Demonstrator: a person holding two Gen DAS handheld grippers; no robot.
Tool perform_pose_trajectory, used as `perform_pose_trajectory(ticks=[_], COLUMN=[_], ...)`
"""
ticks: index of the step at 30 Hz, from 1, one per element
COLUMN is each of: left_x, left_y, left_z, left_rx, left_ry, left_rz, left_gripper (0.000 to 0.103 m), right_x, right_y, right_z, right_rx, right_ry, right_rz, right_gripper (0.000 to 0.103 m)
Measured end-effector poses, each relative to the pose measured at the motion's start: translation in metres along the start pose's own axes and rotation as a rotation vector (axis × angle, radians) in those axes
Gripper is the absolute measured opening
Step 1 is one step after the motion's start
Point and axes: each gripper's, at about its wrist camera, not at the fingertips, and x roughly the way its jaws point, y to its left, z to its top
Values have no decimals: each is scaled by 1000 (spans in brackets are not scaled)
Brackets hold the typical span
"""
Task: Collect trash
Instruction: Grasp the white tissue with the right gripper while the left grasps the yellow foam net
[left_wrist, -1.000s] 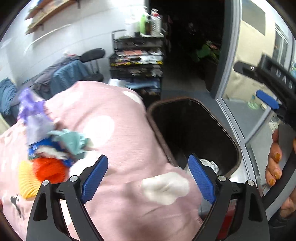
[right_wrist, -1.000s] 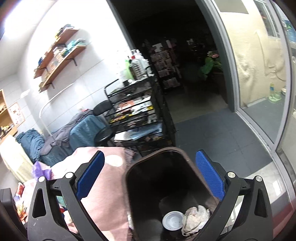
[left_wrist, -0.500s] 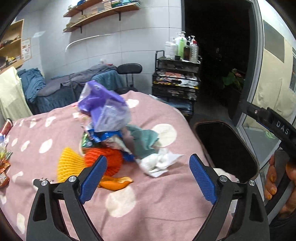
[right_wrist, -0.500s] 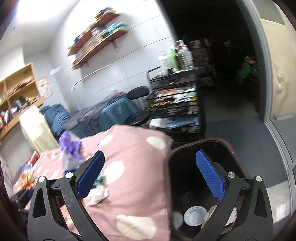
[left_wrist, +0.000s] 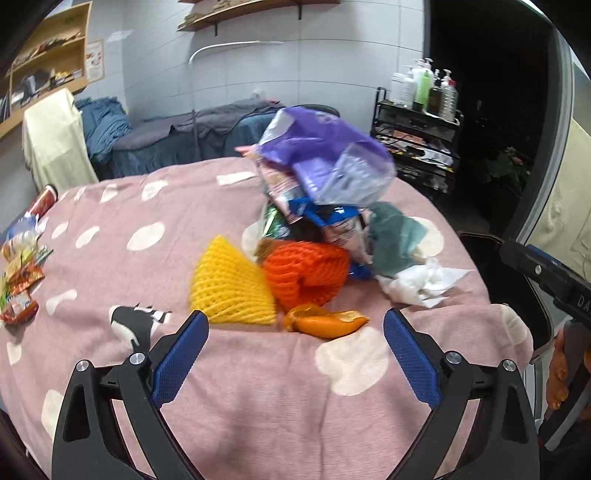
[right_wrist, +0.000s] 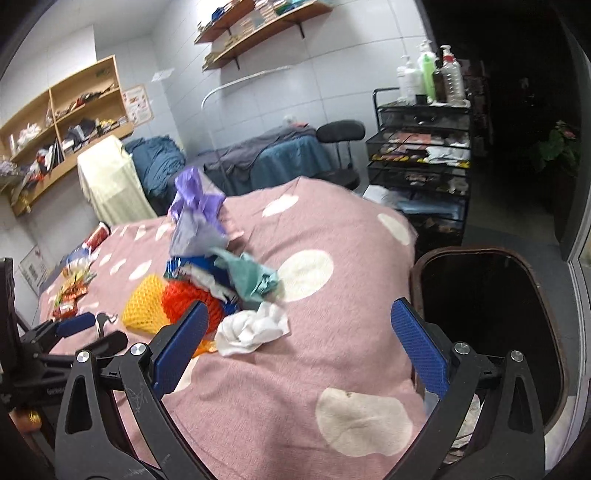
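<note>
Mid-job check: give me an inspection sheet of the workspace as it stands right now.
Surface: pink spotted blanket.
Job's things: heap of trash: purple bag, yellow foam net, orange foam net, orange peel, teal cloth, white tissue. Dark bin at the blanket's right edge.
Clutter: snack wrappers at far left.
Grippers: left gripper opening, nothing between its jaws; right gripper open, empty.
Cables: nothing seen.
Surroundings: trolley with bottles, wall shelves, chair.

The left gripper (left_wrist: 295, 354) tilts downward, its jaws opening with nothing between them. The right gripper (right_wrist: 301, 345), at its 3 o'clock, gapes empty too.
</note>
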Motion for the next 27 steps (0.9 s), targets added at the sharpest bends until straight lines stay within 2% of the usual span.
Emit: perform_pose_trajectory(ticks=[9,16,18,19,23,27], left_x=[25,36,37,38,41,46], left_y=[31,45,46,48,54,57], left_z=[-7,-9,-9,-9,-8,-3], left_rx=[-78,-105,-110,-116,-144,-149], left_ry=[84,128,131,132,140,146], left_rz=[18,63,76,78,68,79], left_gripper=[94,89,89,89,88,85], right_x=[54,80,80,80,80,76], right_y=[31,34,32,31,28,26], right_z=[-11,-11,-10,-9,-11,-14], right_rx=[-159,-169,-166,-168,-161,-153], right_ry=[197,277,270,269,268,262], right_rz=[35,38,35,34,62,91], right_gripper=[97,78,68,57,29,18])
